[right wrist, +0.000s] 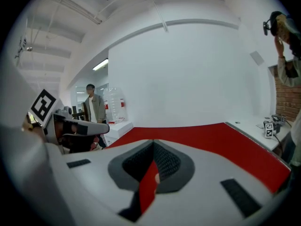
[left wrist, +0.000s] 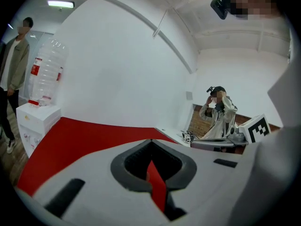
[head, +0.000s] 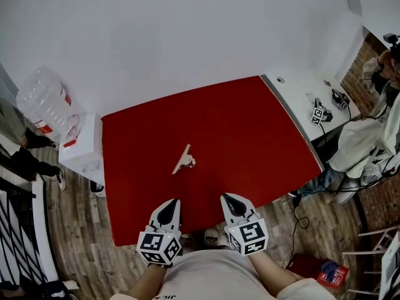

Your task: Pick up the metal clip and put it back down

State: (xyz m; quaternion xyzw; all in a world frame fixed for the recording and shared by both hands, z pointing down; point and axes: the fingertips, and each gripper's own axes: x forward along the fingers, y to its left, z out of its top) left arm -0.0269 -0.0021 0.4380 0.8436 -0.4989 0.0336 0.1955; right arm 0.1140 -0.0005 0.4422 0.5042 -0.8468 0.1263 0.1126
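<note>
Metal clip (head: 184, 160) ahead of left gripper (head: 172, 205), apart

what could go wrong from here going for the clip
1. The left gripper and the right gripper both have their jaws together at the near edge of the red table. A gripper arriving shut would likely push the metal clip rather than grasp it.
2. The clip is small and lies low on the table, so the jaws may slide over it or scrape the surface.
3. Neither gripper view shows the clip, so aiming rests on the head view alone.
</note>
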